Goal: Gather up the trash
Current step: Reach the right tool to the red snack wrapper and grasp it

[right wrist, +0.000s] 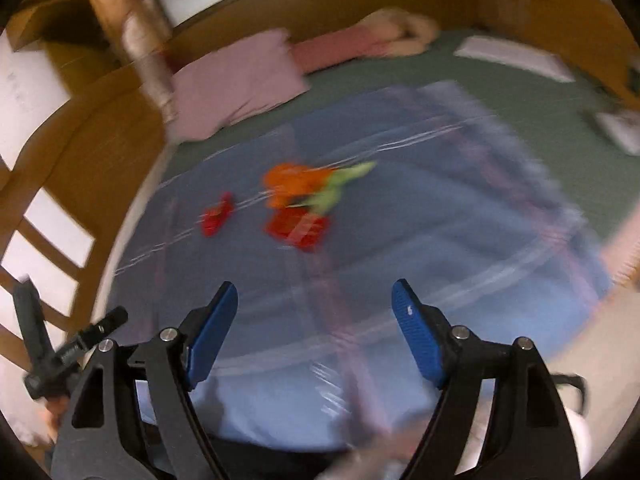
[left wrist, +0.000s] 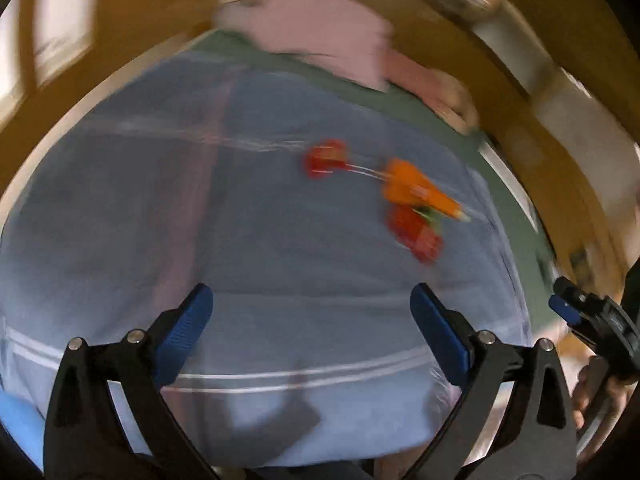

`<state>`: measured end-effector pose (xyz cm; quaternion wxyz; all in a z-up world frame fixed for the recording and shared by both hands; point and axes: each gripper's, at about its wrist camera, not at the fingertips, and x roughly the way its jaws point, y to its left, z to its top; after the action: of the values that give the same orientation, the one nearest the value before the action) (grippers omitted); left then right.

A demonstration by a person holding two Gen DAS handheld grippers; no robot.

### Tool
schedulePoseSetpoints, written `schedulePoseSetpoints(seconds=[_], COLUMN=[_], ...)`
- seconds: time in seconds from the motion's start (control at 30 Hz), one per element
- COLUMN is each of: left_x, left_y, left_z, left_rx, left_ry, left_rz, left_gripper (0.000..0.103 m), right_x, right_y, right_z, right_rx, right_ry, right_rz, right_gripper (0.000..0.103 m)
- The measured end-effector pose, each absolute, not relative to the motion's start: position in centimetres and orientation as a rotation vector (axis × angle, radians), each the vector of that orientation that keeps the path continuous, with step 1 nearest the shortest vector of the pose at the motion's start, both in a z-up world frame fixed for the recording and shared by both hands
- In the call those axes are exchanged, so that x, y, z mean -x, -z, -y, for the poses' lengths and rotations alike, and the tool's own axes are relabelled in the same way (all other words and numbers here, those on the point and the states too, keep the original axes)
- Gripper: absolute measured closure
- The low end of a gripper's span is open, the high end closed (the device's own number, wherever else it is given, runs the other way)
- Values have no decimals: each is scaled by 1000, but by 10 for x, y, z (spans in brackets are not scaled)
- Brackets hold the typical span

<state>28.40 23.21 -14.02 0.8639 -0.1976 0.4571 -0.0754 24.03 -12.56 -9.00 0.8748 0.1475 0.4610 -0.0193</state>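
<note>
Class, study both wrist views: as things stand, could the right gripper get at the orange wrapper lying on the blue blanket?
Probably yes. The right gripper is open and empty, and the orange wrapper lies ahead of it on the blue blanket with nothing between. Blur hides finer detail.

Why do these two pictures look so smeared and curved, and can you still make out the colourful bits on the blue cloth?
Left wrist view: motion blur smears the orange wrapper and red pieces into streaks, though the left gripper stays sharp. Right wrist view: the same smear on the blue cloth, the fisheye lens bending the wooden bed frame; the right gripper is crisp.
</note>
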Motion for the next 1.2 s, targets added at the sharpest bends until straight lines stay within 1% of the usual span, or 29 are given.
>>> schedulePoseSetpoints(seconds=[0.07,0.1,0.17,0.27,0.33,0.37,0.43,0.5,0.57,0.6,0.63,0.7,0.73,0.77,0.8,0.9,1.0,1.07,1.13,1.17,1.2], left_x=[-289,-289,-290,-289,-289,-290,-298,-300,-305,-307,-308,-310,-310,-311,-311,-306,-303,-302,-299,-298,-297], left_y=[161,170,177,181,186,190,193,199,201,203,203,204,204,204,203,201,202,204,206,207,207], left_z=[-260,-274,-292,-305,-307,-310,-316,-315,-312,-308,-305,-298,-295,-292,-291,-299,-314,-322,-327,-329,-331], left_rx=[492,549,608,570,556,555,564,569,560,554,546,535,531,529,529,559,626,667,693,702,711], left_ry=[73,59,46,18,13,8,-1,-4,2,6,12,19,22,25,26,-12,-67,-93,-112,-118,-122], left_rz=[-1043,-1064,-1074,-1082,-1102,-1119,-1148,-1178,-1196,-1201,-1205,-1210,-1211,-1212,-1210,-1183,-1161,-1154,-1153,-1153,-1155], left_gripper=[4,4,4,4,4,4,4,4,4,4,4,4,4,4,4,4,4,4,4,4,4], right_x=[-281,-315,-358,-423,-450,-462,-480,-494,-496,-493,-492,-488,-481,-480,-476,-447,-403,-380,-364,-358,-357], right_y=[103,113,131,163,182,194,213,238,251,251,250,244,237,234,228,207,201,205,208,208,203], right_z=[102,88,73,64,59,53,39,24,20,21,22,27,26,23,18,-5,-44,-71,-92,-106,-114], right_rx=[-200,-101,7,-2,-4,43,169,374,442,433,416,324,283,276,266,165,84,101,102,106,128], right_ry=[44,52,97,158,177,187,200,221,206,185,174,132,95,75,52,-82,-306,-405,-509,-596,-629], right_rz=[-969,-977,-991,-1073,-1128,-1157,-1196,-1257,-1282,-1268,-1258,-1245,-1232,-1224,-1212,-1184,-1271,-1331,-1389,-1420,-1397], right_gripper=[25,22,21,20,20,20,19,19,19,21,27,41,43,49,52,52,52,52,50,43,35])
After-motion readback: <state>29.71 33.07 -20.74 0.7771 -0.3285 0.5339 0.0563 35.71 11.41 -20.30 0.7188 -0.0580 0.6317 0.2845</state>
